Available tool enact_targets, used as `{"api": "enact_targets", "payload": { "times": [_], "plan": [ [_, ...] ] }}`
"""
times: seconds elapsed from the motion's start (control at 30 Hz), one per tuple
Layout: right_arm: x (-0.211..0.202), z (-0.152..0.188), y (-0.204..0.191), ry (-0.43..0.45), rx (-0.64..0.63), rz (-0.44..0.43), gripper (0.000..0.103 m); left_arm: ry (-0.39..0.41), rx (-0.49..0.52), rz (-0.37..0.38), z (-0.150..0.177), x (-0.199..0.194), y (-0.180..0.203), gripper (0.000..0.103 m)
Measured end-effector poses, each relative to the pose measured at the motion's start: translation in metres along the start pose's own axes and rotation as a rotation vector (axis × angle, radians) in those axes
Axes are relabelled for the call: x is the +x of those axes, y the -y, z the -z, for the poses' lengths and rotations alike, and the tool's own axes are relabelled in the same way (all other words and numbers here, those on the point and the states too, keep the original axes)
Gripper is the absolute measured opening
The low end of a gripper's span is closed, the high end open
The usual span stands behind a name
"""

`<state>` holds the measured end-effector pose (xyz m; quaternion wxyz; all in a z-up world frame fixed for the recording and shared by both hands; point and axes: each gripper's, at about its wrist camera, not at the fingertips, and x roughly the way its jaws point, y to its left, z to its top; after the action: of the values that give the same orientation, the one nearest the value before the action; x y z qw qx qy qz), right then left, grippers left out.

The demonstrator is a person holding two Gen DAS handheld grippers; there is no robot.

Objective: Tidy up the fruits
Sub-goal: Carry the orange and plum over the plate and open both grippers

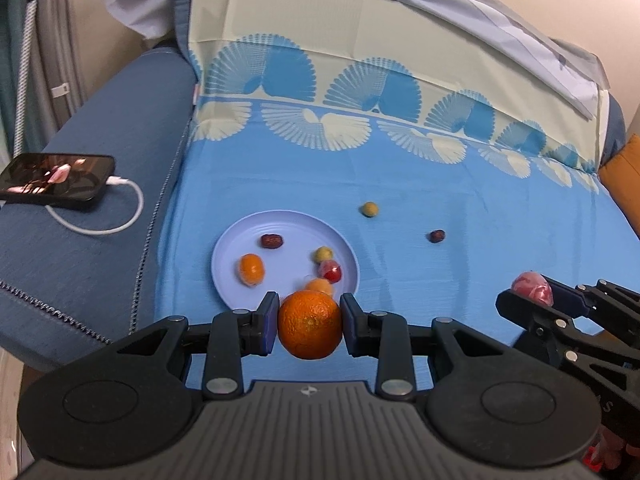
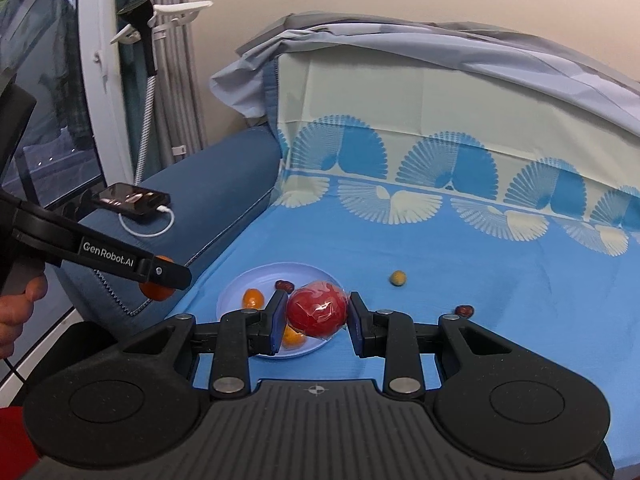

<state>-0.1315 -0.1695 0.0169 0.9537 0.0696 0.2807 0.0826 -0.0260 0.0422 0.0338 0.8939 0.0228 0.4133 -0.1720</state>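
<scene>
My left gripper (image 1: 309,320) is shut on a large orange (image 1: 309,325), held just in front of the near rim of a pale blue plate (image 1: 240,240). The plate holds a small orange fruit (image 1: 251,269), a dark date (image 1: 272,241), a yellow-green fruit (image 1: 322,254), a red fruit (image 1: 330,272) and another orange piece (image 1: 319,286). My right gripper (image 2: 318,316) is shut on a red fruit in clear wrap (image 2: 317,313), above the plate's (image 2: 256,278) right side. It also shows in the left wrist view (image 1: 532,290). A yellow-green fruit (image 1: 369,209) and a dark date (image 1: 437,236) lie loose on the blue cloth.
A phone (image 1: 56,178) on a white charging cable (image 1: 120,216) lies on the dark blue sofa arm (image 1: 100,260) at the left. The patterned backrest (image 1: 340,60) rises behind the cloth. An orange cushion (image 1: 624,176) sits at the far right.
</scene>
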Motion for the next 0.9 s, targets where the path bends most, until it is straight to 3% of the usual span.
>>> {"api": "enact_targets", "payload": {
  "times": [0.5,0.9],
  "plan": [
    [0.021,-0.004,-0.001,-0.027,-0.001,-0.024,0.033,-0.007,-0.035,-0.042,-0.004,0.008,-0.016,0.036],
    [0.06,-0.004,0.006,-0.103,-0.004,-0.023,0.033,-0.044,-0.057,-0.089,-0.021,0.042,-0.022,0.036]
  ]
}}
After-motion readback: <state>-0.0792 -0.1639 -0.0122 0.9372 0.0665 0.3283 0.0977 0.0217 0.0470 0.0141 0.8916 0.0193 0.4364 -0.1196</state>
